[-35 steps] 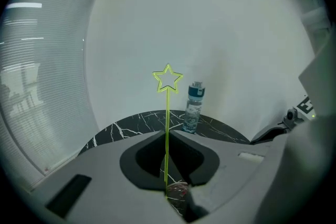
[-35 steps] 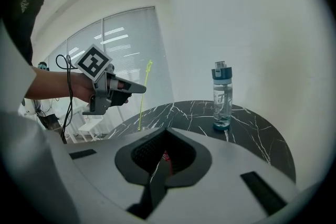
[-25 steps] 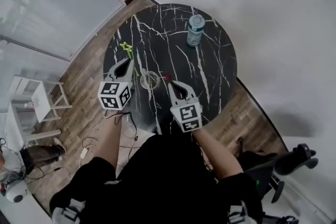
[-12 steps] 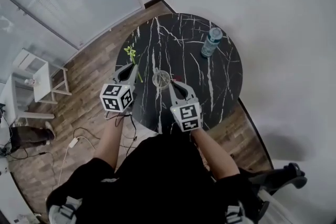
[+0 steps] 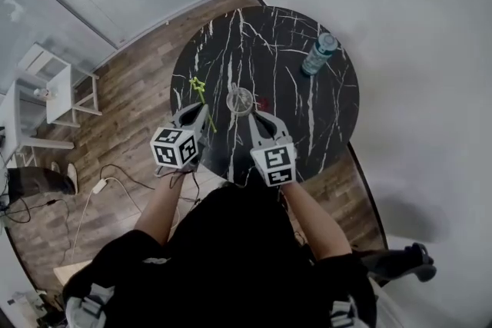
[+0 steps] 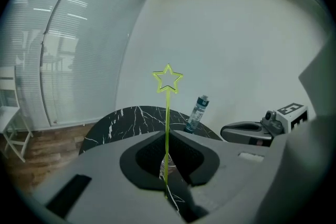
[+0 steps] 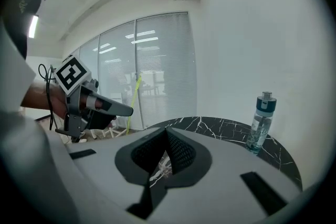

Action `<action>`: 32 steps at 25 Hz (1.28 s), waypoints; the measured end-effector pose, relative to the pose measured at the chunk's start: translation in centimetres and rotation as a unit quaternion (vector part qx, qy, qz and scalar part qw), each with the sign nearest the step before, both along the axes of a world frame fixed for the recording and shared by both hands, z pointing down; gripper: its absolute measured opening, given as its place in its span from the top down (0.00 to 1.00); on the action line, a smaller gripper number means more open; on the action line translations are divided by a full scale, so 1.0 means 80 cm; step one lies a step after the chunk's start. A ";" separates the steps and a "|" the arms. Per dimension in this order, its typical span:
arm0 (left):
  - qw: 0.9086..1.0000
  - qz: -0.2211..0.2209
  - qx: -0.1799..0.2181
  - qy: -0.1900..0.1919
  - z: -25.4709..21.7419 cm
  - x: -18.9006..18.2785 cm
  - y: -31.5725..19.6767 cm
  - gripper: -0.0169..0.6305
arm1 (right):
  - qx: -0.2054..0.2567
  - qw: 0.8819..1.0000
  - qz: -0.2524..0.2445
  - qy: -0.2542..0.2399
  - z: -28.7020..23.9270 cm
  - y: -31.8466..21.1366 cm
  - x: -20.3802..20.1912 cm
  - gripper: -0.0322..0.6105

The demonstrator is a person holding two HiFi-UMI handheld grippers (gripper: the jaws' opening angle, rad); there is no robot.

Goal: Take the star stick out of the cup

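Observation:
A thin yellow-green star stick [image 6: 167, 113] stands upright with my left gripper [image 6: 167, 176] shut on its lower end, its star [image 6: 167, 80] at the top. In the head view the stick [image 5: 201, 94] is outside and left of the clear glass cup [image 5: 241, 100], which stands near the middle of the black marble table [image 5: 307, 119]. My right gripper [image 5: 253, 115] is shut, its tips just at the cup's near right side. Whether they touch the glass is unclear. The right gripper view shows the left gripper [image 7: 113, 107] and the stick [image 7: 131, 105] to its left.
A clear water bottle with a teal cap [image 5: 318, 54] stands at the table's far right, also seen as the bottle [image 7: 260, 124]. A small red spot [image 5: 262, 103] lies beside the cup. A white stool [image 5: 61, 92] and cables [image 5: 100, 184] are on the wooden floor at the left.
The left gripper with the star stick has drawn back toward the table's near left edge. The right gripper's tips have closed in on the cup. The head camera has shifted.

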State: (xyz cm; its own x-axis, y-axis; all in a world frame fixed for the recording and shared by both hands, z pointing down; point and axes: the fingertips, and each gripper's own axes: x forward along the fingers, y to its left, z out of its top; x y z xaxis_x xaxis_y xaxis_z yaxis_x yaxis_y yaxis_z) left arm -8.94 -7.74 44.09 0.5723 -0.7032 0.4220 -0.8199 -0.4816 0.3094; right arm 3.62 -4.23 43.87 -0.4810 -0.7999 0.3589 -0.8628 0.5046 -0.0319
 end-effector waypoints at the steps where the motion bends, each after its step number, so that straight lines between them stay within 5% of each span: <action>1: 1.000 -0.003 -0.007 0.004 0.006 0.001 0.003 0.95 | -0.004 1.000 -0.003 0.002 0.004 0.001 0.002 0.95; 12: 0.996 -0.031 -0.088 0.011 0.084 0.008 0.017 0.95 | -0.054 0.998 -0.028 0.007 0.046 -0.007 0.018 0.95; 32: 0.971 -0.097 -0.209 0.059 0.191 0.027 0.049 0.95 | -0.119 0.991 -0.064 -0.003 0.116 -0.012 0.020 0.95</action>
State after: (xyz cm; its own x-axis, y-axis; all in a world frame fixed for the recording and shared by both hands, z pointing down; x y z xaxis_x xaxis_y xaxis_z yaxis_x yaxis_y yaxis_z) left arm -6.78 -3.81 59.38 0.5078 -0.5839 0.6334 -0.8296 -0.1333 0.5422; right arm 5.19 -5.22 53.16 -0.5761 -0.6249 0.5269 -0.7916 0.5871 -0.1693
